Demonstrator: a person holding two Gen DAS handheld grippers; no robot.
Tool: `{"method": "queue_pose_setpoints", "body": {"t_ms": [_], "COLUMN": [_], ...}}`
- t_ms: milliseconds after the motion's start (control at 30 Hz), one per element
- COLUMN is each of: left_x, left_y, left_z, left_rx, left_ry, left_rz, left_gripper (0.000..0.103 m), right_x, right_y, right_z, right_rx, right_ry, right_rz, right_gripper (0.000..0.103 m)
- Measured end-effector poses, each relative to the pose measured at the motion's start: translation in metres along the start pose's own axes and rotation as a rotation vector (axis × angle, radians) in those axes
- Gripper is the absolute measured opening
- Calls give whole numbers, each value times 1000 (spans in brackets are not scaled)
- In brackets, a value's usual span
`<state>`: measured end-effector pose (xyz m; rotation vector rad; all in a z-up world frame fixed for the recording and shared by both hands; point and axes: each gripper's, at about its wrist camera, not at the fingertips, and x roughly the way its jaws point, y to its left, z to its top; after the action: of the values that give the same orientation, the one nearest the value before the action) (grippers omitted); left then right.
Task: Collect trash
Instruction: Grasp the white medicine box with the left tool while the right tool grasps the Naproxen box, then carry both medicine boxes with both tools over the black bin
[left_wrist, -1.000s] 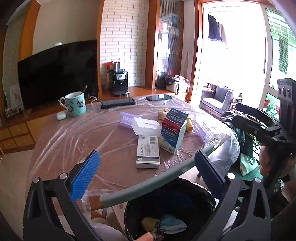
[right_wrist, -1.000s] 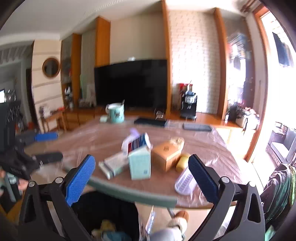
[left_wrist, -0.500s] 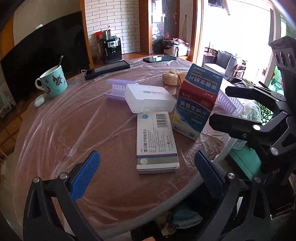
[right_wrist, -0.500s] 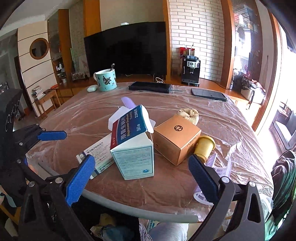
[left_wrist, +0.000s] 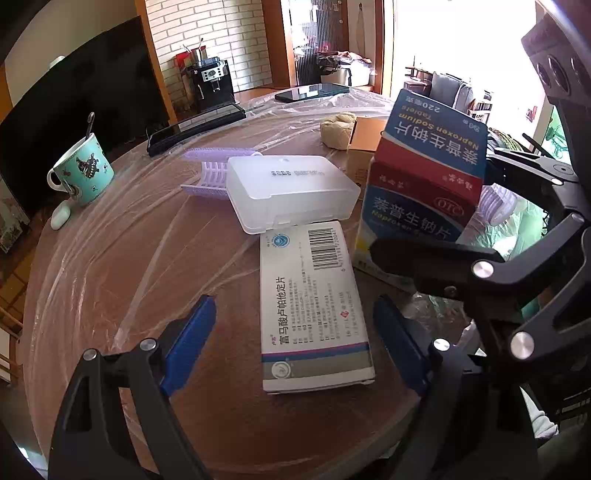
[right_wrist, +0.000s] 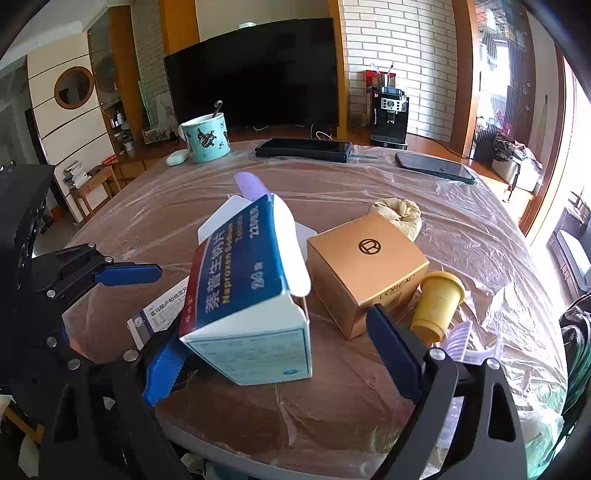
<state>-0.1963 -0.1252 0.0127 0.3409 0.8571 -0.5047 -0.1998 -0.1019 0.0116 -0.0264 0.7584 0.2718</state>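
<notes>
Flat white medicine box (left_wrist: 314, 310), barcode and grey stripe on top, lies on plastic-covered bench (left_wrist: 110, 258) between wide-open left hand-held gripper (left_wrist: 295, 347) fingers, not touched. Upright blue-white carton (right_wrist: 247, 299), top flap open, stands between wide-open right hand-held gripper (right_wrist: 277, 354) fingers, left pad (right_wrist: 162, 365) just beside it. Gold box (right_wrist: 365, 269), yellow cup (right_wrist: 437, 310) beside.
</notes>
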Motion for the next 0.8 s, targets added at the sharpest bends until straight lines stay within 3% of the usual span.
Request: {"method": "queue_pose_setpoints", "body": {"t_ms": [233,367,467,500,800], "left_x": [3,0,-1,-1,-12], "left_y": [7,4,4,4,18], "left_z": [3,5,5,4,-6], "left_rx": [-77,-69,-77,-84,-189], "left_ry": [8,5,2,0,-23], "left_rz": [-58,-57,-69,-75,-111], "left_gripper": [69,52,52,52,52], "right_x": [4,6,8,7,-10], "right_y": [4,4,4,4,-2], "right_z": [2,1,-1,-2,-5], "right_rx": [0,9,6,6,57], "right_ry": [17,31,44,44,2], "right_rz": [12,29,24,24,67], "right_gripper": [82,67,49,47,46]}}
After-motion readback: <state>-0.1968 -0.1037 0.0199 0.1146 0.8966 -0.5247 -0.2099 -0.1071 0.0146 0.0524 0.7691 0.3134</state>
